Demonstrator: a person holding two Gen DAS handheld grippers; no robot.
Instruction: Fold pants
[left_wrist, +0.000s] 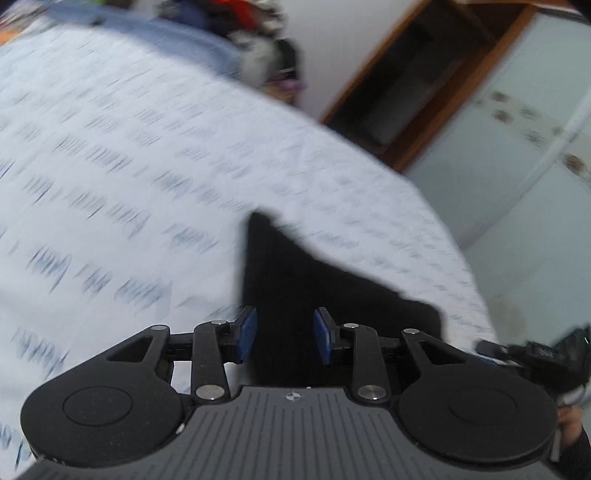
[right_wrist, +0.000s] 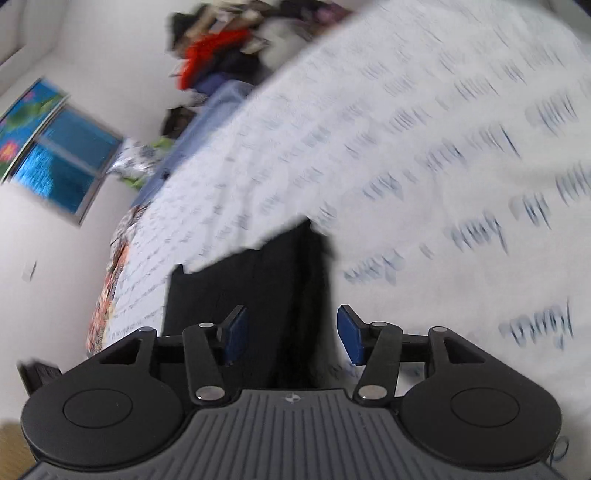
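Both wrist views are motion-blurred and show the black pants (left_wrist: 325, 295) lying on the white patterned bedsheet (left_wrist: 129, 166) just ahead of the tools; the left gripper (left_wrist: 284, 334) stands partly open and the right gripper (right_wrist: 291, 332) somewhat wider, blue pads clear of the cloth, nothing gripped in either. Only the left view takes in a wooden door frame (left_wrist: 424, 85), pale floor tiles (left_wrist: 517, 184) and, at its right edge, a hand (left_wrist: 570, 421). Only the right view shows a blue window (right_wrist: 62, 162), a heap of clothes (right_wrist: 221, 55) at the bed's far end and the sheet's colourful edge (right_wrist: 107, 295).
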